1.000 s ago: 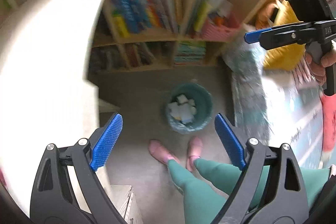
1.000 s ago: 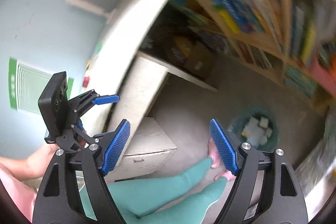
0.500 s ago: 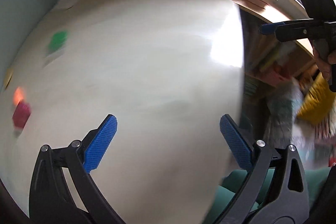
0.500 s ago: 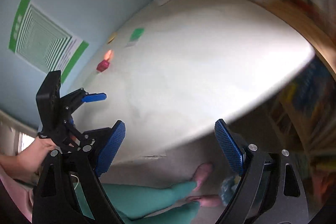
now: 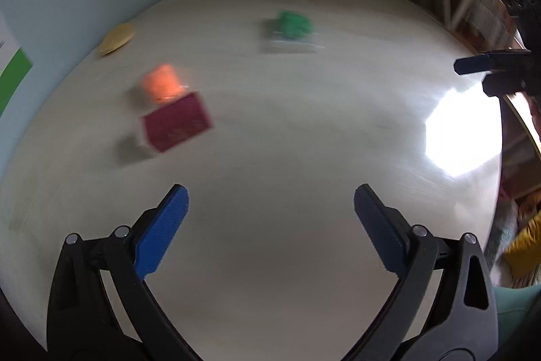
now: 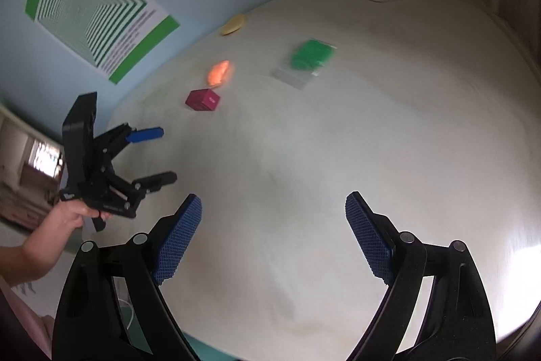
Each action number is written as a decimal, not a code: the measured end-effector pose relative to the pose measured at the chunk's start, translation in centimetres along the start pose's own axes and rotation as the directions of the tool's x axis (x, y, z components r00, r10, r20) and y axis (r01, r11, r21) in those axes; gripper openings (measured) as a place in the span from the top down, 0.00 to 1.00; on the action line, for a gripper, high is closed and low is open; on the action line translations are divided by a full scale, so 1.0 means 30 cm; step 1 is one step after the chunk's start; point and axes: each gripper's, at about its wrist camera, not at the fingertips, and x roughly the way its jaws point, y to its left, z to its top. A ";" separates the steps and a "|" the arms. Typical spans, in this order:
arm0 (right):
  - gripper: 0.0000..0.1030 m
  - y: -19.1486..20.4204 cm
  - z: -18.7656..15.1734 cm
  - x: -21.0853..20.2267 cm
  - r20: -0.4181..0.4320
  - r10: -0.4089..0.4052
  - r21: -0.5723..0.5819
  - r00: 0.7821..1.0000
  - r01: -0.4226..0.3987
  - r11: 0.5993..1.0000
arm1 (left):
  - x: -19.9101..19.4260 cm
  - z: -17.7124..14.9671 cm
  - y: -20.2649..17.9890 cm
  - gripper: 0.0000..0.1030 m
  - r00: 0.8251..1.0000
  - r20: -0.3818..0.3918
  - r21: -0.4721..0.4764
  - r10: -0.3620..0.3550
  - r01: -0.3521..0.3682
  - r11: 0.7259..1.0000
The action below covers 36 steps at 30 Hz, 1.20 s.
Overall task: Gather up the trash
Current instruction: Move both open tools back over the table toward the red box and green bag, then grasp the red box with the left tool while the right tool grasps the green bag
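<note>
Both the left gripper [image 5: 270, 208] and right gripper [image 6: 274, 215] hang spread and empty over the bare near half of the white table [image 6: 338, 158]; the maroon box [image 6: 203, 99] print is unreadable.

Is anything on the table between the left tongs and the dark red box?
Nothing visible. Bare table lies between the open, empty left tongs and the dark red box; the orange piece sits beyond the box.
</note>
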 end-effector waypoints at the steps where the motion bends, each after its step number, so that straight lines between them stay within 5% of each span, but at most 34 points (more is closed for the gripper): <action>1: 0.16 0.010 0.028 0.028 -0.012 -0.005 -0.012 1.000 0.005 1.000 | 0.008 0.008 0.035 0.07 1.000 -0.001 -0.012 0.009 -0.009 1.000; 8: 0.16 0.031 0.184 0.177 -0.073 -0.061 -0.053 0.995 0.057 0.997 | 0.065 0.049 0.185 0.07 0.999 -0.011 -0.030 0.051 -0.051 0.998; 26: 0.15 -0.074 0.476 0.445 -0.133 -0.191 0.081 0.972 0.203 0.976 | 0.214 0.139 0.319 0.07 0.999 -0.006 -0.063 -0.051 0.051 0.997; 36: 0.19 -0.044 0.535 0.496 -0.099 -0.265 0.056 0.959 0.271 0.961 | 0.203 0.104 0.317 0.36 0.994 -0.005 -0.052 -0.107 0.107 0.993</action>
